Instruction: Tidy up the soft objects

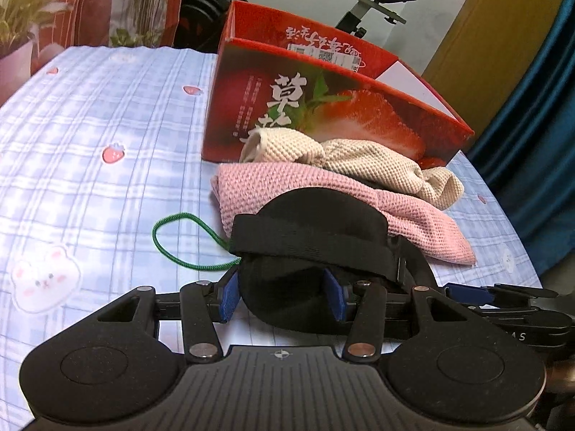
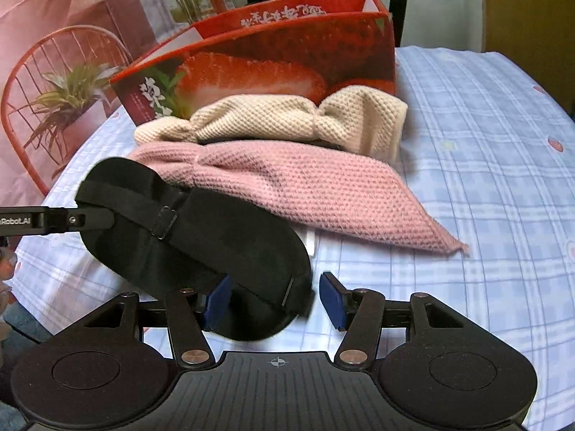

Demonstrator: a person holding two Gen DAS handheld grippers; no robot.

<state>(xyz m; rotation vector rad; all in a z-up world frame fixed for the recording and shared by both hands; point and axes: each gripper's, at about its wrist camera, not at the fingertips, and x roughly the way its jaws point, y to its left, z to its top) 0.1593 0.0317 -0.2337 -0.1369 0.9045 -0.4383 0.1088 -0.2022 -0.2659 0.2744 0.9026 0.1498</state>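
Both claws — the left claw (image 1: 284, 296) and the right claw (image 2: 273, 300) — are showing matte black bodies with ribbed centre plates bearing small crosshair marks, round raised discs at either side, angled link arms pinned by silver and copper-toned rivets, and blue pads (image 1: 334, 298) lining the fingertips.

A soft black eye mask (image 1: 309, 230) with a strap lies on the checked bed sheet (image 1: 107, 115). Behind it lie a pink knit cloth (image 2: 287, 186) and a cream knit cloth (image 2: 273, 118), bunched by the red strawberry box (image 2: 287, 61).
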